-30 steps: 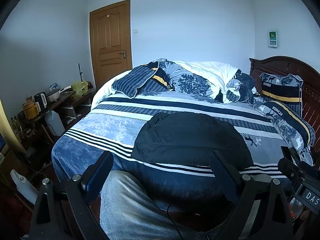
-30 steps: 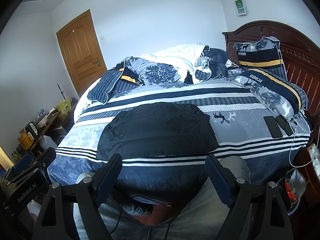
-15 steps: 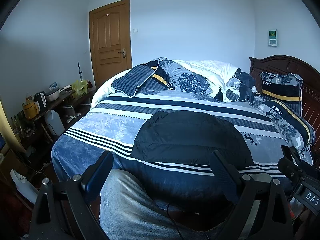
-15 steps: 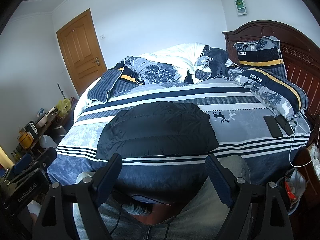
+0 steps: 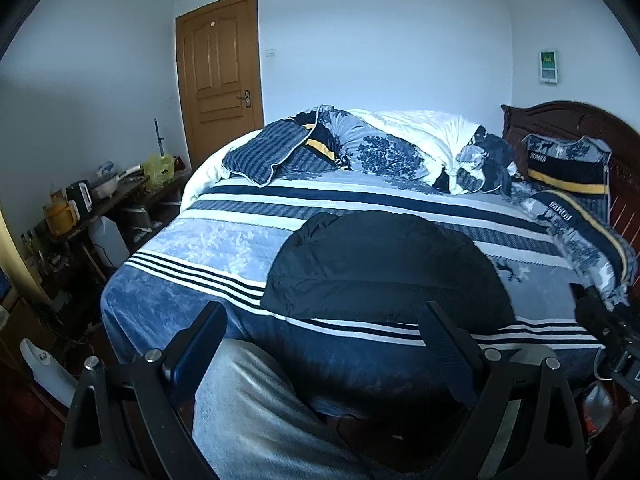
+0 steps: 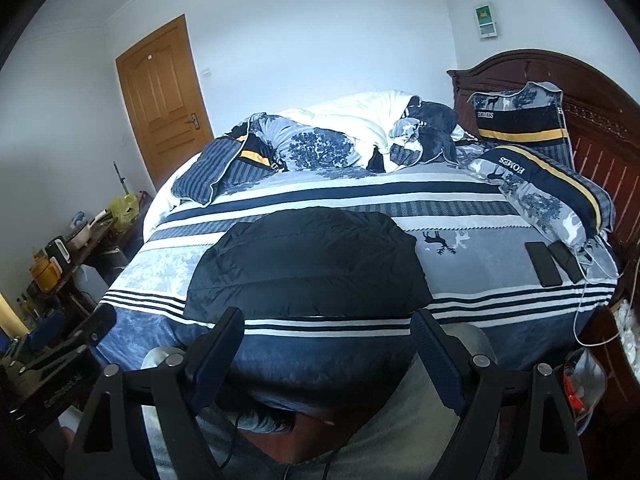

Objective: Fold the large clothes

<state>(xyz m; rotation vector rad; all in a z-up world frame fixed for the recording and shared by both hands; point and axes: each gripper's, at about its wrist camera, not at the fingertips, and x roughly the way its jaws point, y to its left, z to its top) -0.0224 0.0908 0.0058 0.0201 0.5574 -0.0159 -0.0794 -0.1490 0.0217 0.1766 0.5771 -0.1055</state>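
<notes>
A black padded jacket (image 5: 380,268) lies flat in a folded, rounded shape on the blue striped bed (image 5: 180,260), near its front edge. It also shows in the right wrist view (image 6: 308,268). My left gripper (image 5: 322,344) is open and empty, held back from the bed above a leg in jeans (image 5: 256,412). My right gripper (image 6: 326,344) is open and empty, also short of the bed's front edge (image 6: 320,356). Neither gripper touches the jacket.
Crumpled duvet and pillows (image 6: 340,140) pile at the far side, more pillows (image 6: 540,184) by the wooden headboard (image 6: 560,76). Two phones (image 6: 554,262) with cables lie on the bed's right. A cluttered side table (image 5: 92,204) stands left, a door (image 5: 220,80) behind.
Both views have barely shifted. The jacket lies as before and both grippers stay open.
</notes>
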